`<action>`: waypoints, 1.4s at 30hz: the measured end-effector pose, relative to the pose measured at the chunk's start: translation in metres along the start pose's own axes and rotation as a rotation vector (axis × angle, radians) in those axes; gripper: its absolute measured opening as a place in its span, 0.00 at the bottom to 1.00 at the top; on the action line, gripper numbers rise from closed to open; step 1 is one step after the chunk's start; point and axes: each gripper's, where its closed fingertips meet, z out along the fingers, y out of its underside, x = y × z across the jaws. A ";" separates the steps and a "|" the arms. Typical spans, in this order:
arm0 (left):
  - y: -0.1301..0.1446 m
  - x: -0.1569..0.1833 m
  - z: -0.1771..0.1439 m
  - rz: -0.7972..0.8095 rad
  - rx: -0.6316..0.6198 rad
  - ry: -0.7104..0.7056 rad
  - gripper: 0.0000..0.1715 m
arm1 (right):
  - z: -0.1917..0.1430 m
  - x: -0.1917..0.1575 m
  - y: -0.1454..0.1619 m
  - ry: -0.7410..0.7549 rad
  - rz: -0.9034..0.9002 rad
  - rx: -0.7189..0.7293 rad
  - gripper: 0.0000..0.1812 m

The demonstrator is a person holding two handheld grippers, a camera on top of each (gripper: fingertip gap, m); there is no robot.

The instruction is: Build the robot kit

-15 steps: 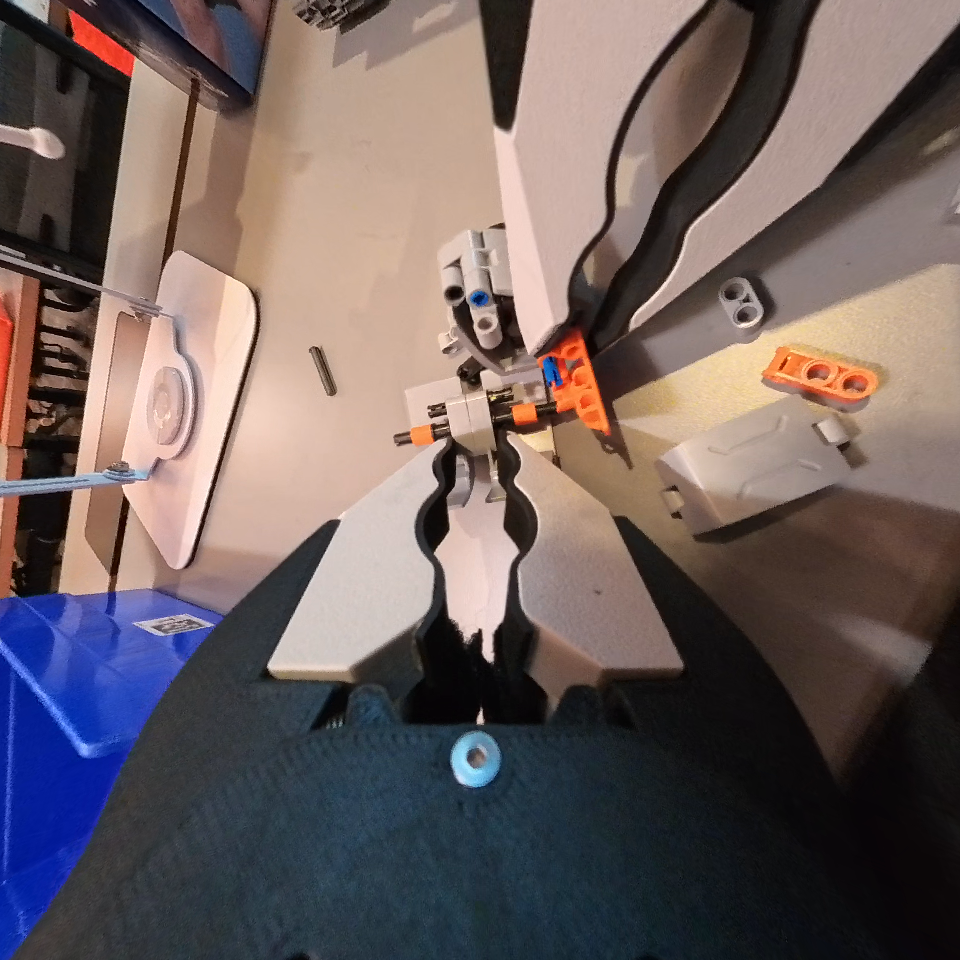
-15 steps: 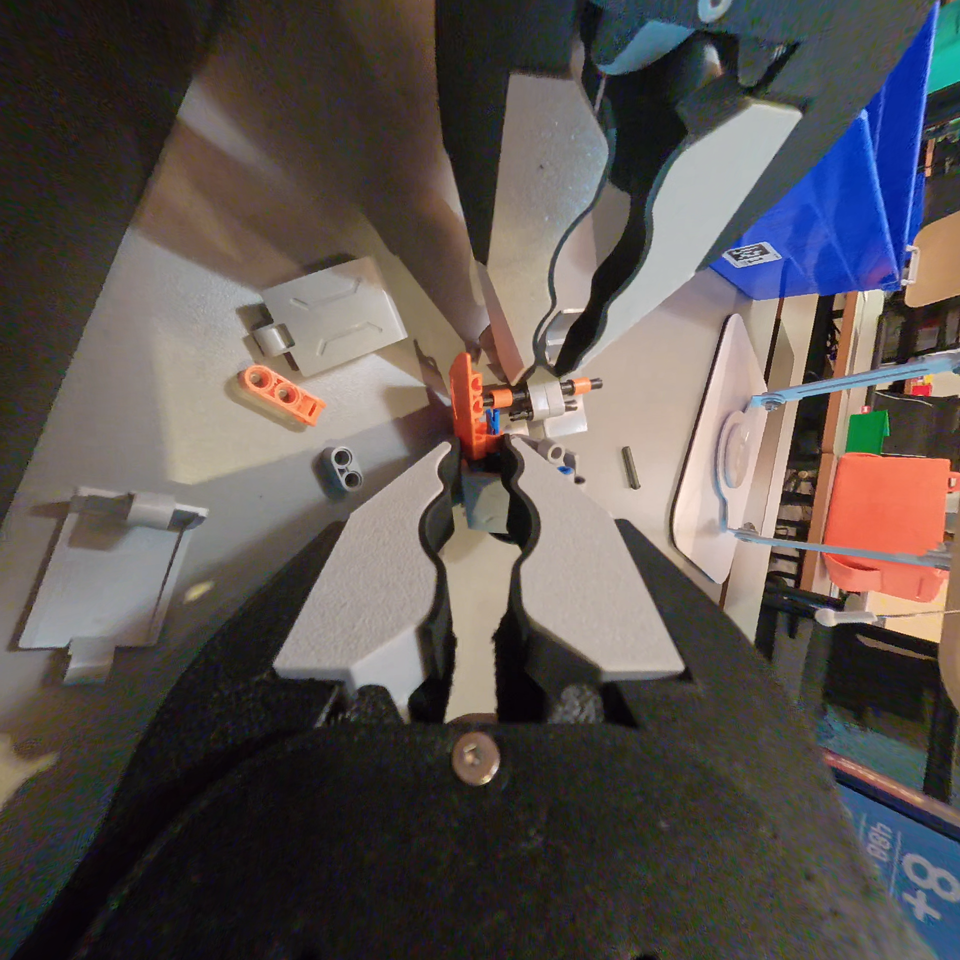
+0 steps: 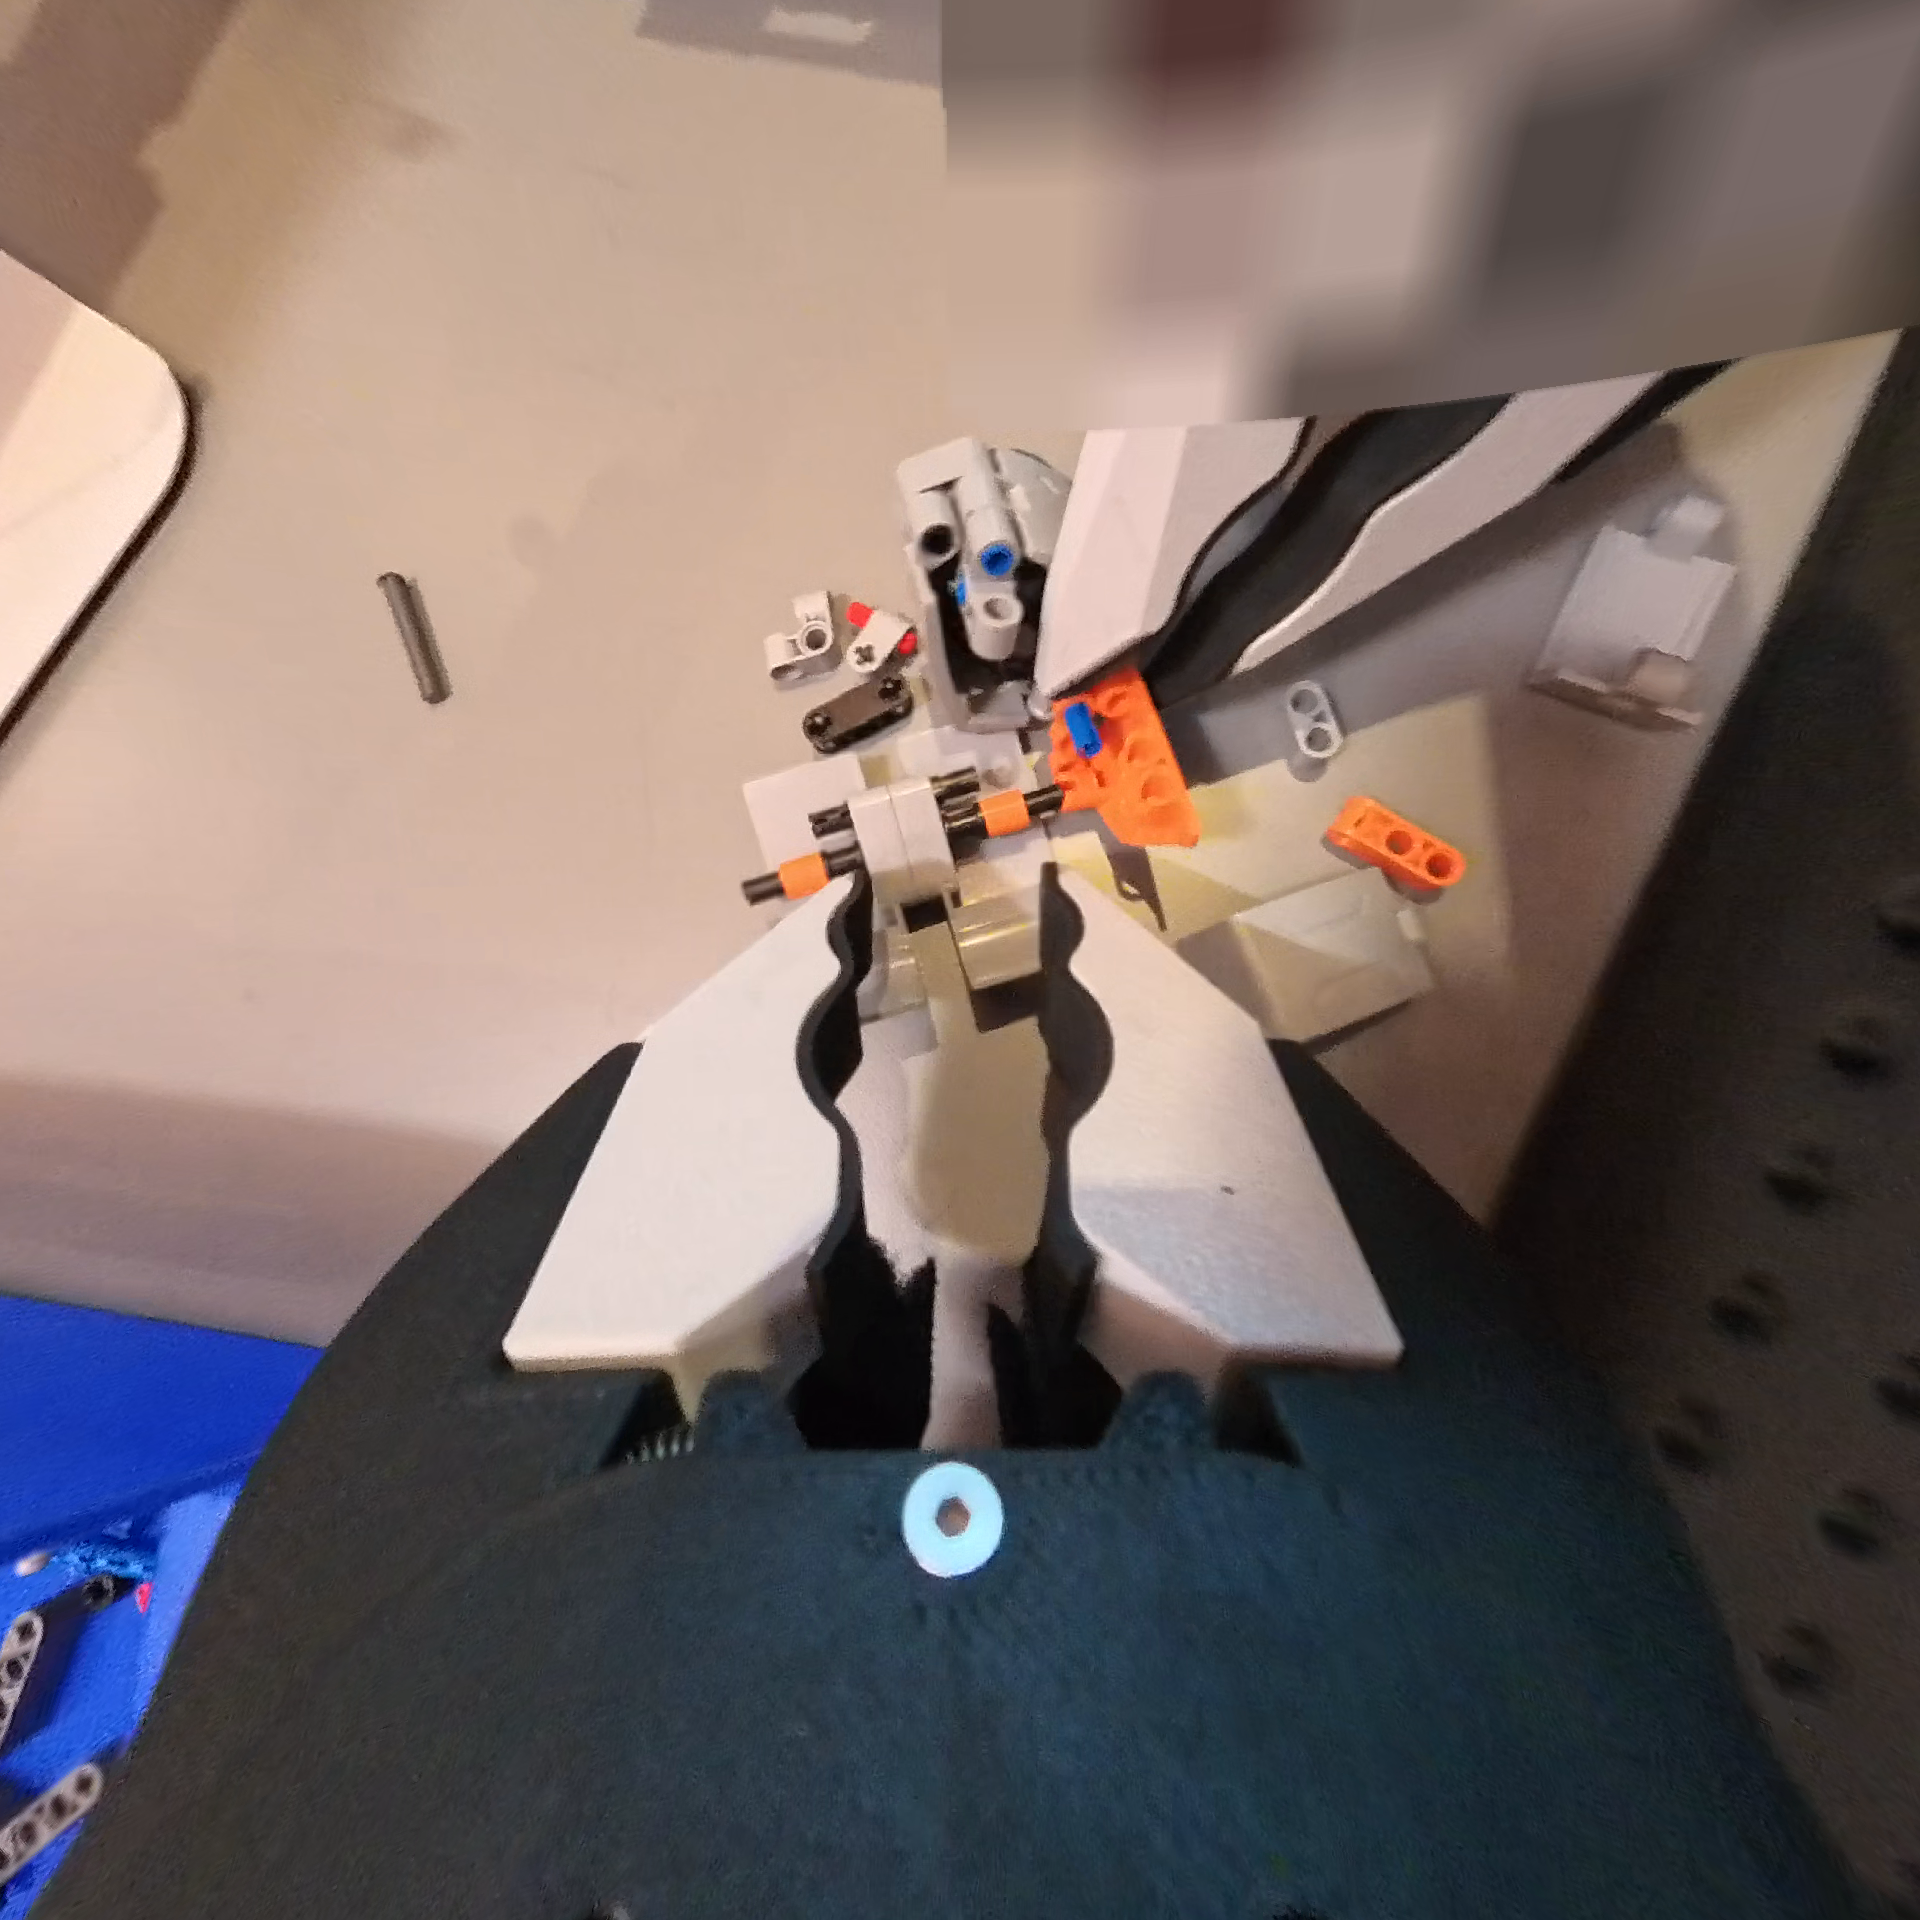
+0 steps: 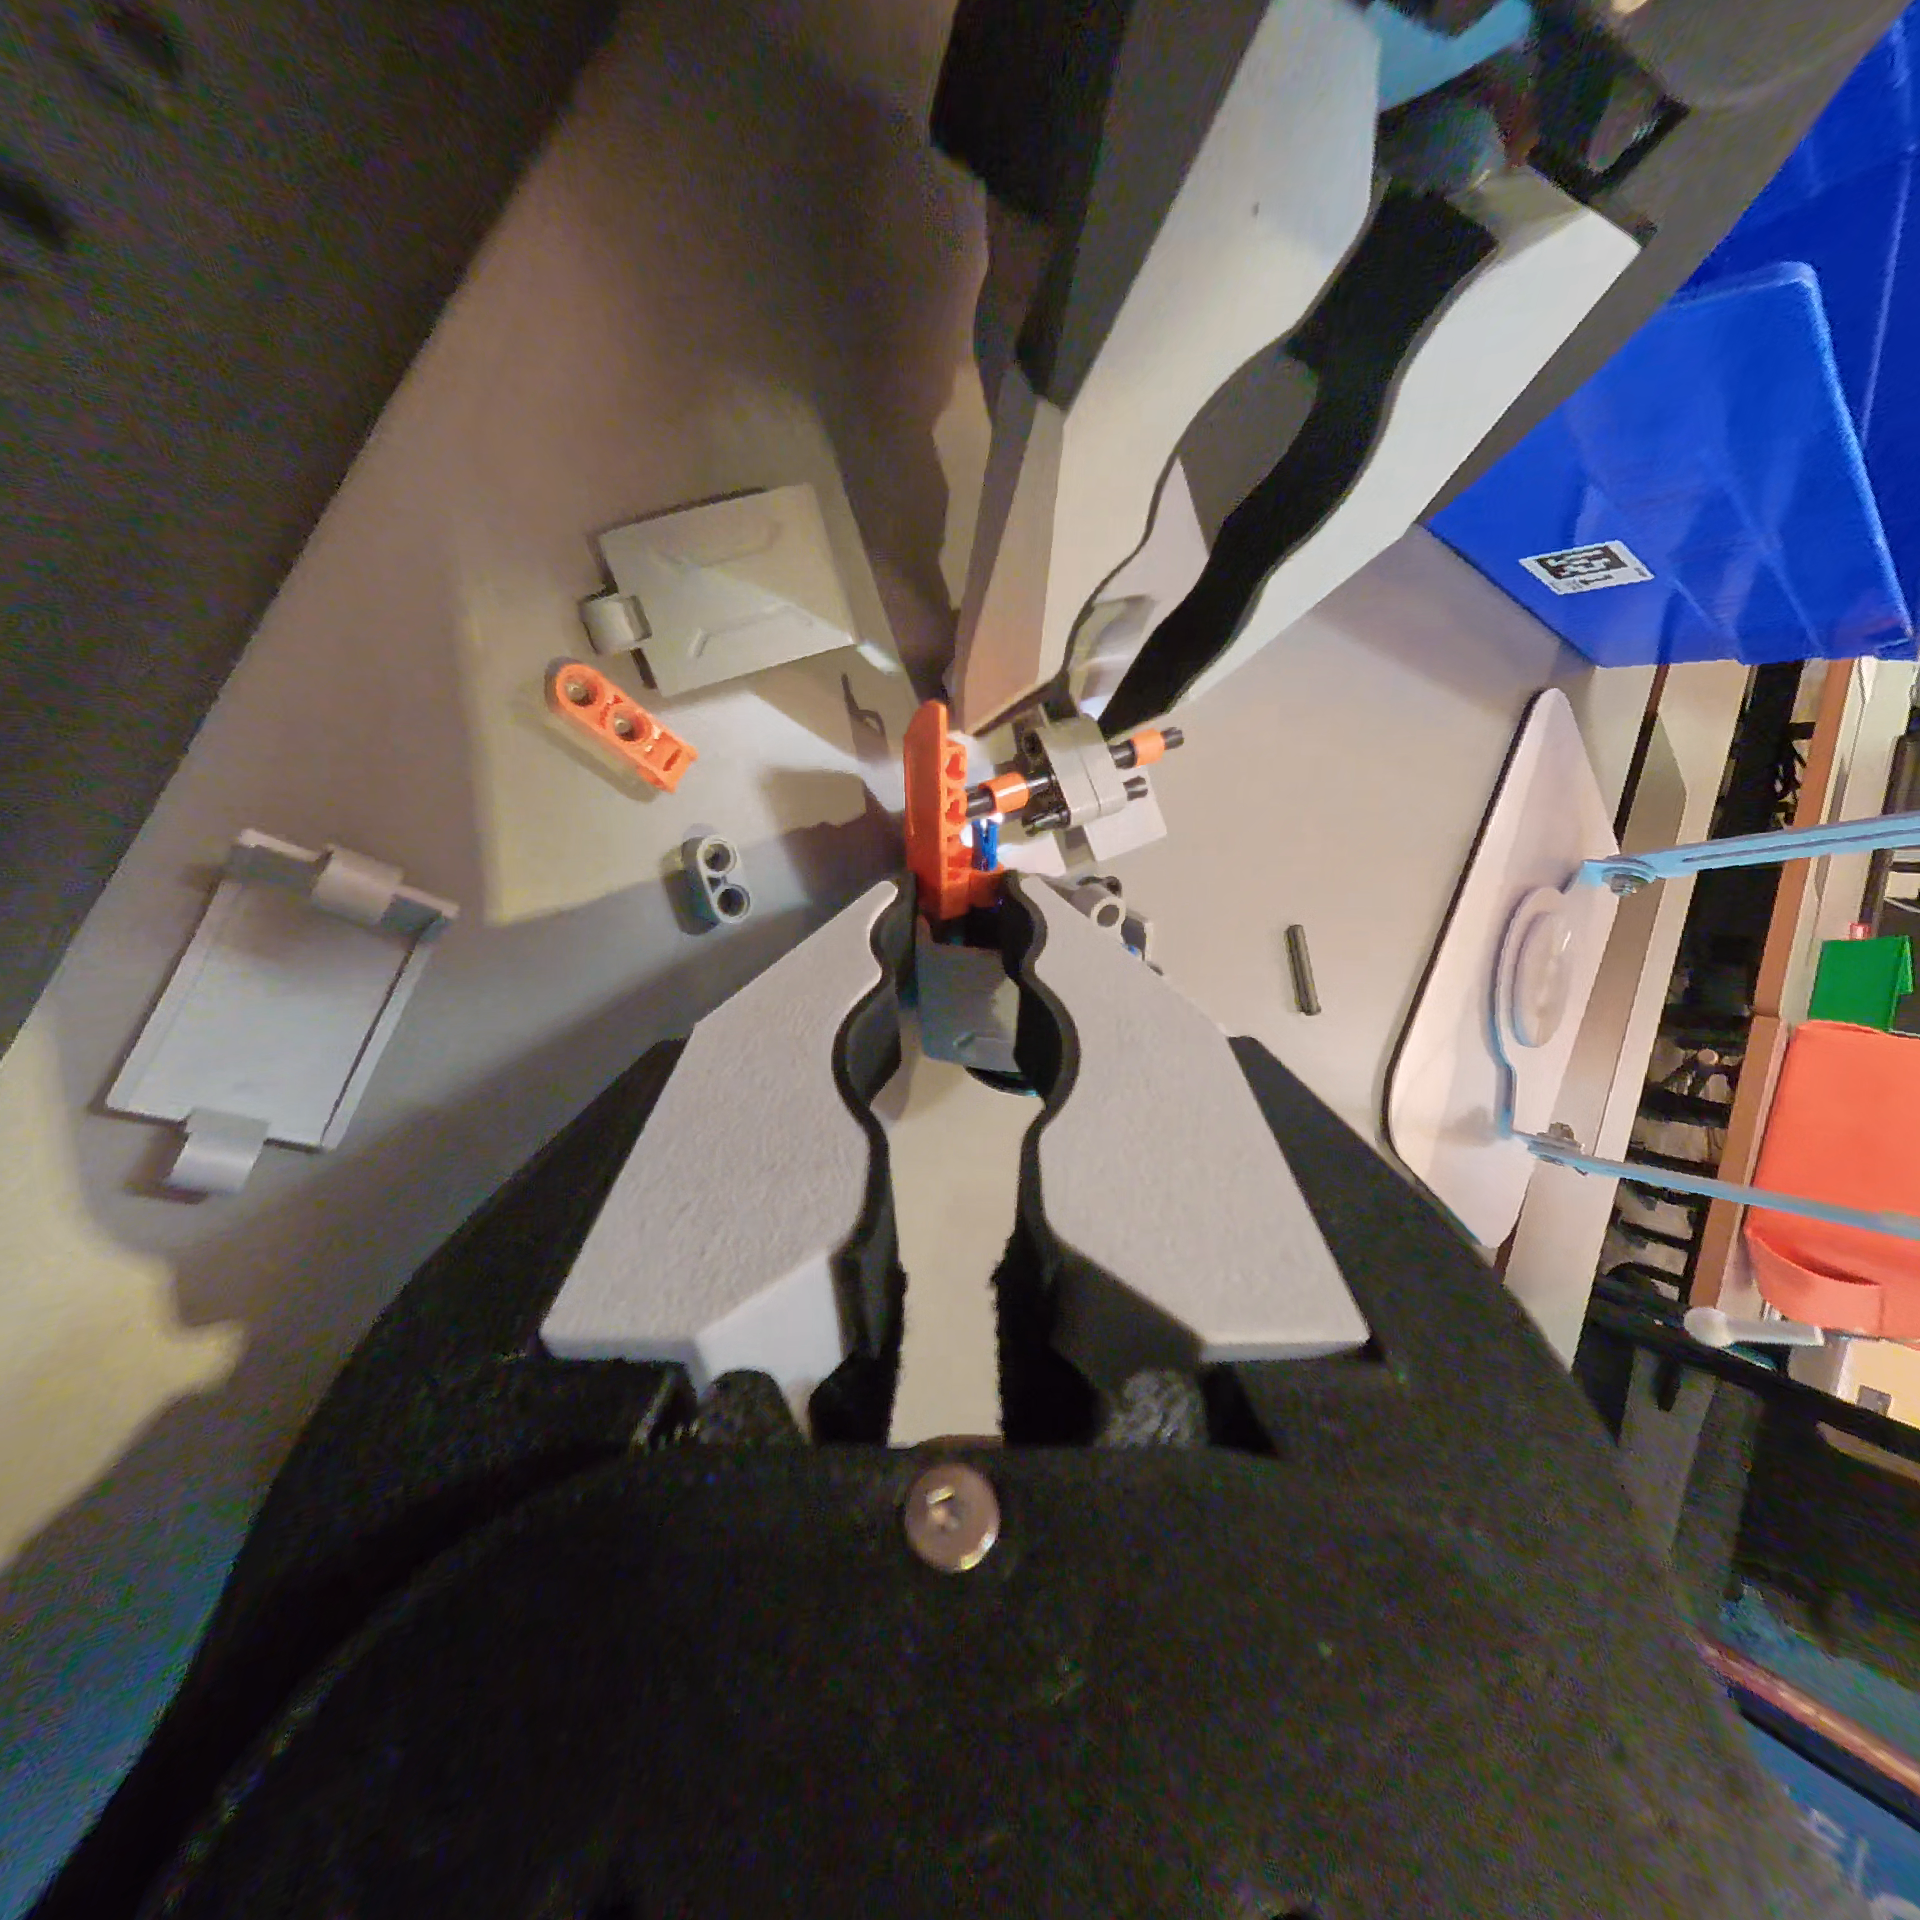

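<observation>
A small brick assembly (image 3: 904, 831) is held between both grippers above a pale table. It has a light grey block with black axles and orange bushes, and an orange holed plate (image 3: 1122, 769). My left gripper (image 3: 951, 904) is shut on the grey lower part of the assembly. My right gripper (image 4: 961, 904) is shut on a dark grey block (image 4: 966, 1008) at the orange plate (image 4: 940, 821). Each gripper shows in the other's view, coming in from above; the right one's fingers (image 3: 1132, 551) come in from the upper right.
On the table lie an orange three-hole beam (image 4: 618, 724), two grey panels (image 4: 727, 592) (image 4: 270, 997), a grey two-hole connector (image 4: 712, 883), a black pin (image 4: 1302, 966) and small white, red and black pieces (image 3: 847, 655). A blue bin (image 4: 1714, 416) and a white pad (image 4: 1496, 966) stand to the side. Left and right tips are no more than a few centimetres apart.
The left view has shifted: the white pad slid to the left edge and small loose pieces now show beside the assembly. Both grippers keep their hold.
</observation>
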 end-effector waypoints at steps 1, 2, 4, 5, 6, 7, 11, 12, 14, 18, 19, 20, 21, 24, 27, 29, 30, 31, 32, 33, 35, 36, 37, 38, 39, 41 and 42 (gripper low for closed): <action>0.001 0.001 -0.002 0.007 0.001 0.009 0.17 | -0.001 0.000 0.000 0.000 -0.004 0.000 0.08; 0.001 0.002 -0.005 0.015 0.001 0.021 0.17 | -0.001 0.001 0.001 0.001 0.000 -0.004 0.08; -0.001 -0.001 -0.010 0.045 0.020 0.021 0.16 | -0.004 0.002 0.000 0.001 0.023 0.009 0.12; -0.001 -0.003 -0.011 0.063 0.018 0.019 0.16 | -0.005 0.003 0.000 -0.002 0.039 0.012 0.12; -0.003 -0.002 -0.012 0.096 0.020 0.025 0.16 | -0.007 0.003 0.001 -0.006 0.051 0.009 0.12; -0.006 -0.002 -0.014 0.145 0.031 0.019 0.16 | -0.008 0.003 0.000 -0.011 0.059 0.010 0.13; -0.011 -0.005 -0.007 0.250 0.004 0.018 0.12 | -0.011 0.001 -0.013 -0.028 0.087 0.033 0.13; -0.012 -0.004 -0.005 0.272 0.002 0.026 0.12 | -0.009 0.000 -0.014 -0.028 0.080 0.022 0.12; -0.006 -0.002 0.001 0.281 -0.034 0.059 0.12 | -0.002 -0.005 -0.013 -0.038 0.067 0.008 0.11; -0.007 0.000 0.004 0.259 -0.003 0.102 0.09 | 0.003 -0.003 -0.012 -0.037 0.081 0.024 0.07; -0.007 0.000 0.004 0.250 0.001 0.105 0.08 | 0.003 -0.003 -0.011 -0.039 0.082 0.033 0.05; -0.008 0.000 0.005 0.240 0.009 0.102 0.07 | 0.003 -0.003 -0.011 -0.046 0.085 0.044 0.04; -0.009 0.002 0.005 0.230 0.021 0.112 0.05 | 0.003 -0.004 -0.011 -0.054 0.088 0.055 0.04; -0.011 0.004 0.006 0.205 0.051 0.110 0.02 | 0.002 -0.007 -0.011 -0.063 0.084 0.085 0.03; -0.013 0.003 0.007 0.199 0.057 0.099 0.00 | 0.000 -0.007 -0.010 -0.066 0.096 0.092 0.03; -0.013 0.007 0.006 0.180 0.061 0.126 0.02 | -0.002 -0.010 -0.011 -0.082 0.086 0.100 0.03; -0.013 0.007 0.007 0.170 0.061 0.130 0.02 | -0.003 -0.011 -0.010 -0.087 0.080 0.098 0.03; -0.013 0.007 0.006 0.163 0.059 0.130 0.03 | -0.004 -0.011 -0.009 -0.098 0.075 0.097 0.03; -0.013 0.009 0.006 0.166 0.058 0.133 0.04 | -0.007 -0.012 -0.007 -0.112 0.072 0.099 0.03; -0.014 0.010 0.007 0.176 0.060 0.132 0.05 | -0.010 -0.012 -0.006 -0.120 0.071 0.101 0.04; -0.015 0.013 0.007 0.198 0.069 0.137 0.08 | -0.019 -0.010 -0.006 -0.133 0.098 0.120 0.07; -0.016 0.015 0.007 0.200 0.071 0.142 0.08 | -0.023 -0.010 -0.005 -0.145 0.127 0.114 0.08; -0.017 0.016 0.007 0.203 0.075 0.144 0.08 | -0.027 -0.009 -0.001 -0.143 0.157 0.092 0.09; -0.017 0.017 0.006 0.208 0.077 0.148 0.08 | -0.030 -0.006 0.003 -0.120 0.193 0.070 0.12; -0.018 0.018 0.006 0.212 0.081 0.153 0.08 | -0.033 -0.002 0.008 -0.097 0.255 0.040 0.15; -0.021 0.019 0.005 0.211 0.096 0.171 0.08 | -0.038 0.003 0.022 -0.048 0.431 -0.030 0.15; -0.022 0.020 0.005 0.213 0.098 0.175 0.08 | -0.039 0.002 0.027 -0.040 0.530 -0.047 0.15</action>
